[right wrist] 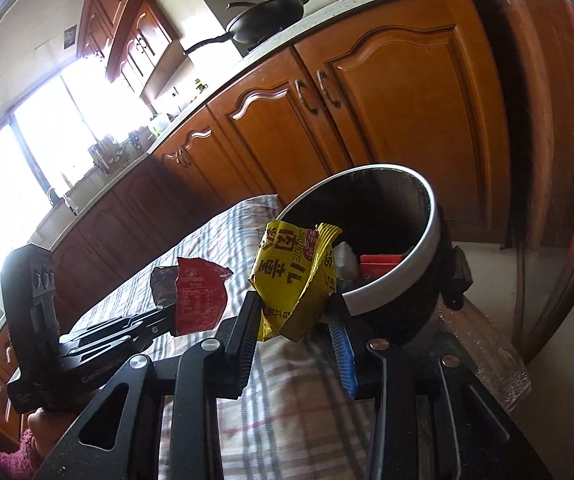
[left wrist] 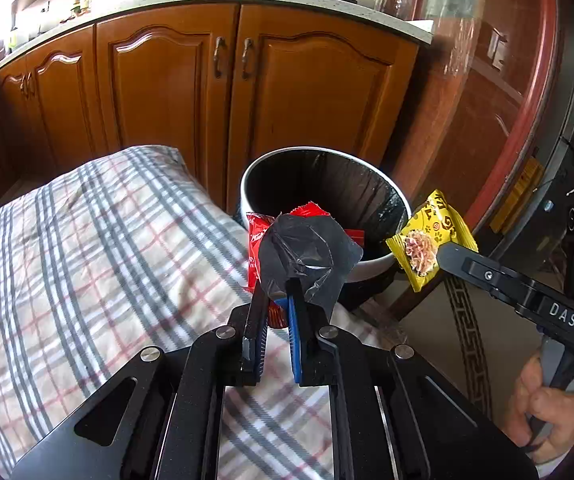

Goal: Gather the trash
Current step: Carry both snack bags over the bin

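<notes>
you hold one wrapper in each gripper, just short of the bin.
your left gripper pinches the red wrapper; your right gripper clamps the yellow wrapper beside the white-rimmed bin on the checked cloth.

Glossy foil wrappers, woven checked cloth, varnished wood cabinets.

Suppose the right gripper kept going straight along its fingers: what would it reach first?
Most likely the trash bin: its white rim sits just beyond the yellow wrapper clamped in the right gripper. Depth is uncertain, so it may strike the rim or pass into the opening.
</notes>
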Motion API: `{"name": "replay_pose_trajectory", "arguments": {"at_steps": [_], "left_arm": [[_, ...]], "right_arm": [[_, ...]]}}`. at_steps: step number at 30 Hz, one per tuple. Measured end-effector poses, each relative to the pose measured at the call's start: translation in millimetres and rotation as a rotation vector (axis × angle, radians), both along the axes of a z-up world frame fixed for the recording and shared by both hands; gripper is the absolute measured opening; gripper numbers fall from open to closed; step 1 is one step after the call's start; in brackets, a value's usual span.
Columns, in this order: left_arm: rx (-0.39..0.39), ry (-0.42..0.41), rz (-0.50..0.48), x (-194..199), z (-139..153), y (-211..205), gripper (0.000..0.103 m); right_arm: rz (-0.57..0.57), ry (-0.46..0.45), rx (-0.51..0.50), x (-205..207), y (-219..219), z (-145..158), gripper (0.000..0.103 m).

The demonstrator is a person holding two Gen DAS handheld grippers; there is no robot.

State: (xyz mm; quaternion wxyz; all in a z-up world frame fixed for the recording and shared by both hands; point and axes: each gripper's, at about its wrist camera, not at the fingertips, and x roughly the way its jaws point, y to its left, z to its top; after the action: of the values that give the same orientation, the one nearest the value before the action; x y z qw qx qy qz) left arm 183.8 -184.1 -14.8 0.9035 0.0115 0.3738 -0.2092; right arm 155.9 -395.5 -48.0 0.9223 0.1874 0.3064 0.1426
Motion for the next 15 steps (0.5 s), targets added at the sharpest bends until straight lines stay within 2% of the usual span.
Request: {"name": "replay_pose_trajectory", "arguments": {"at_steps": [15], "left_arm": [[0.020,-0.011,-0.022,9,2,-21,0.008]], "right_arm": [[-0.026,-0.012,0.002,2,-13,2,0.035]]}}
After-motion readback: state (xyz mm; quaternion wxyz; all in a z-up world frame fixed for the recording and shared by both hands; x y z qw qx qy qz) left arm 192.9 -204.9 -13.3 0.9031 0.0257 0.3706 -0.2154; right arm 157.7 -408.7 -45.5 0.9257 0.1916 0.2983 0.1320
